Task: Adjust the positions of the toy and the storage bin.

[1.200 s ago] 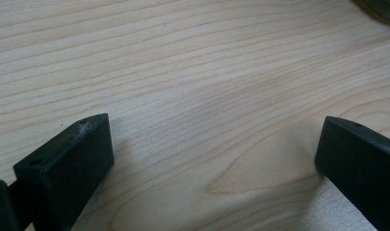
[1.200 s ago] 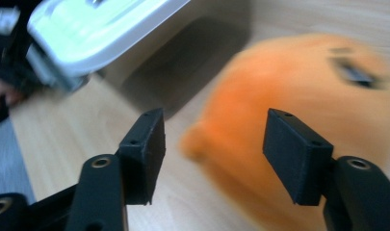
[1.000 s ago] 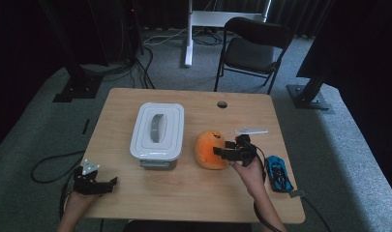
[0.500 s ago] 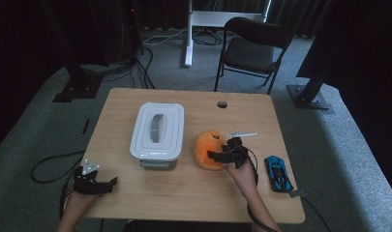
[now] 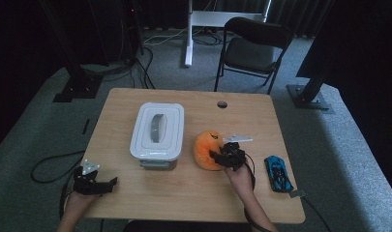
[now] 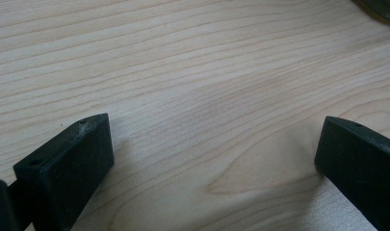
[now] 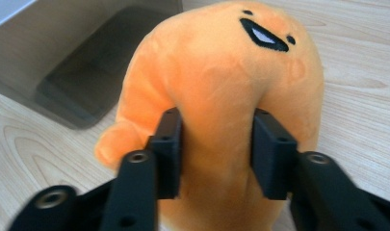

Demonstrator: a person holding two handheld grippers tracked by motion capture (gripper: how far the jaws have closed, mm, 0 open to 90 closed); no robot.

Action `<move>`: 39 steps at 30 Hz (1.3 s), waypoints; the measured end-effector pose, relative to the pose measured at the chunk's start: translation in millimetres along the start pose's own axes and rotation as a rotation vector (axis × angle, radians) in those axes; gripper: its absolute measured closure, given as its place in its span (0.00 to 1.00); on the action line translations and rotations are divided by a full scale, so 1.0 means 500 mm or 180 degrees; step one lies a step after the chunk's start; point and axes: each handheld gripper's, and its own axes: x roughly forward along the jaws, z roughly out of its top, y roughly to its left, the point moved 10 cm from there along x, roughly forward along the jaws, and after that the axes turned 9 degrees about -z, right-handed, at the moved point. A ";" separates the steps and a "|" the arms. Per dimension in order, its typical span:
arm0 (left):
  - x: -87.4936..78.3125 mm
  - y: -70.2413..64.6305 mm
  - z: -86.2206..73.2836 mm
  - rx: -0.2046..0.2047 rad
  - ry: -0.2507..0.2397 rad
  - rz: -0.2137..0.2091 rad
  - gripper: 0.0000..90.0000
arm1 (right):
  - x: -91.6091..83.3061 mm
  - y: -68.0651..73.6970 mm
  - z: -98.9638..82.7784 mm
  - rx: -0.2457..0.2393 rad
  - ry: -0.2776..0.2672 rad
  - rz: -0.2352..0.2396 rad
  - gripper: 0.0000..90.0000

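An orange plush toy (image 5: 206,149) with a stitched black mouth lies on the wooden table (image 5: 193,198) just right of a lidded container. My right gripper (image 5: 221,157) is shut on the plush toy (image 7: 221,86); both black jaws press into its soft body and dent it. My left gripper (image 5: 102,184) rests near the table's front left edge. In the left gripper view its jaws stand wide apart over bare wood, so my left gripper (image 6: 214,159) is open and holds nothing.
A white-lidded clear container (image 5: 157,129) with a grey handle stands left of the plush, its wall (image 7: 77,53) close behind the toy. A blue toy car (image 5: 278,173) lies at the right. A cable hole (image 5: 222,104) sits near the far edge; a chair (image 5: 251,48) stands beyond.
My right gripper and hand have moved a little toward the near edge and left with the plush in the jaws. The left gripper has stayed put.
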 end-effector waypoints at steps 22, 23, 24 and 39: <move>0.000 0.000 0.000 0.0000 0.0000 0.0000 0.00 | -0.081 -0.121 0.056 0.0014 -0.0143 -0.0249 0.82; 0.000 0.000 0.000 -0.0001 -0.0001 0.0000 0.00 | -0.085 -0.132 0.058 0.0045 -0.0146 -0.0269 0.82; 0.000 0.000 0.000 0.0000 0.0001 0.0000 0.00 | -0.091 -0.147 0.062 0.0065 -0.0157 -0.0294 0.82; 0.000 0.000 0.000 0.0000 0.0000 0.0000 0.00 | -0.105 -0.294 0.115 0.0138 -0.0173 -0.0694 0.82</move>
